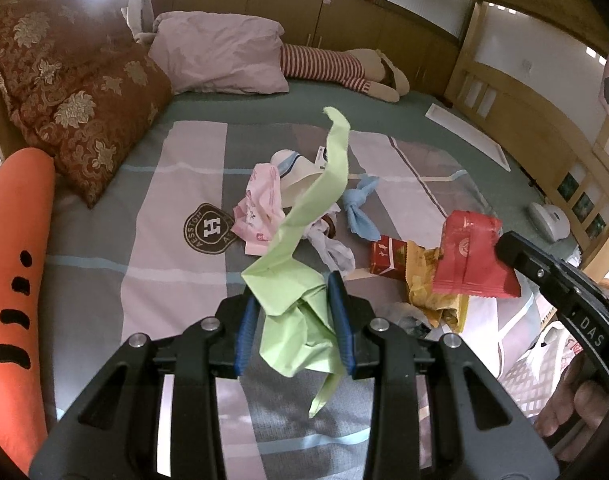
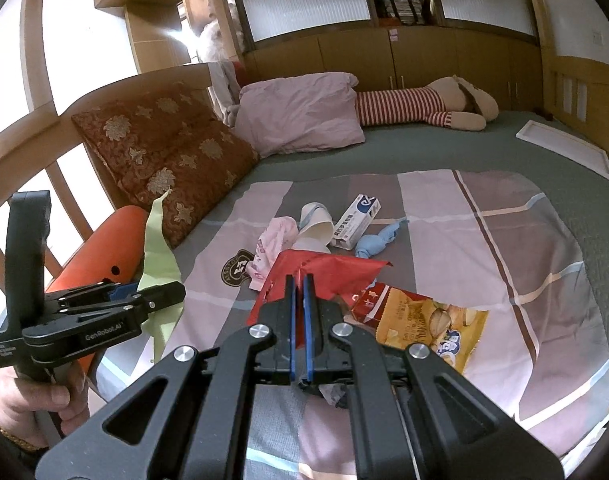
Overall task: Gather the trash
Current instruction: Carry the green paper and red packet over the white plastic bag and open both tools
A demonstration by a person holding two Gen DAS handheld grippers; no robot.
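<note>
My left gripper (image 1: 293,289) is shut on a crumpled light green paper (image 1: 304,220) and holds it above the bed; it also shows in the right wrist view (image 2: 172,294) with the green paper (image 2: 157,252). My right gripper (image 2: 301,280) is shut on a red snack wrapper (image 2: 324,270), lifted off the bed; the wrapper shows in the left wrist view (image 1: 470,254). Loose trash lies on the striped sheet: a pink wrapper (image 2: 274,250), a white paper cup (image 2: 314,230), a white box (image 2: 356,216), a blue wrapper (image 2: 378,242), a red pack (image 2: 370,304) and a yellow chip bag (image 2: 428,322).
The bed (image 2: 504,248) has a brown floral cushion (image 2: 164,152), a pink pillow (image 2: 300,114), a striped plush toy (image 2: 424,106) and an orange bolster (image 1: 14,248) along its left and far sides. A white flat board (image 2: 566,148) lies at the right. Wooden rails surround the bed.
</note>
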